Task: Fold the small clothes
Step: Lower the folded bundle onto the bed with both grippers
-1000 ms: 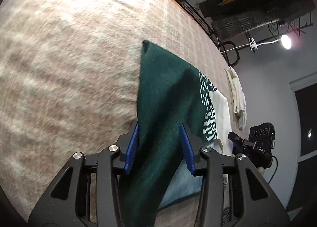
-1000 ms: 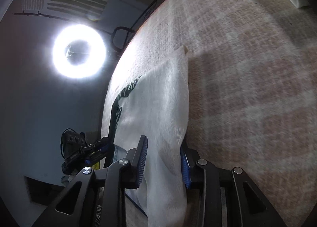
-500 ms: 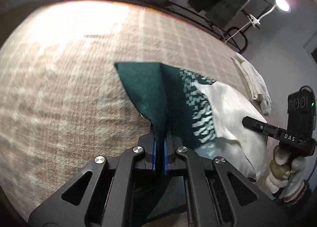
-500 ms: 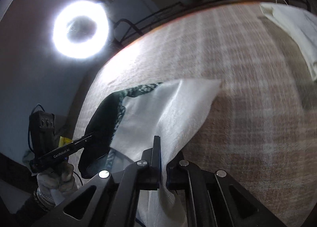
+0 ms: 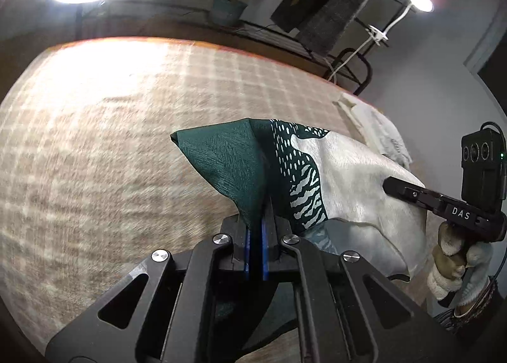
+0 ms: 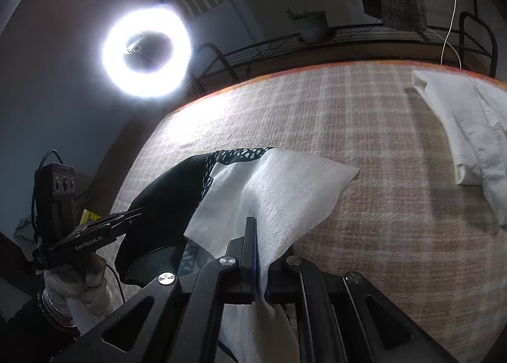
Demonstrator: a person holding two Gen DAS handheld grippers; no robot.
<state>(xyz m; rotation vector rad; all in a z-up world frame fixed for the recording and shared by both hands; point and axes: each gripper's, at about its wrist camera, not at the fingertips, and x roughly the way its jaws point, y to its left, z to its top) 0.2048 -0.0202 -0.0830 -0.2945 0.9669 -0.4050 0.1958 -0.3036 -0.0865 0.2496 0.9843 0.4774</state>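
My left tongs [image 5: 256,230] are clamped on the green end and my right tongs [image 6: 258,264] on the white end of the cloth [image 5: 345,179], lifted above the checked blanket [image 5: 111,141]; either thin pinch could slip, dropping a corner and skewing the fold.

Beige plaid blanket [image 6: 380,147] covers the bed, with a folded white garment [image 6: 469,128] lying around 2 o'clock.
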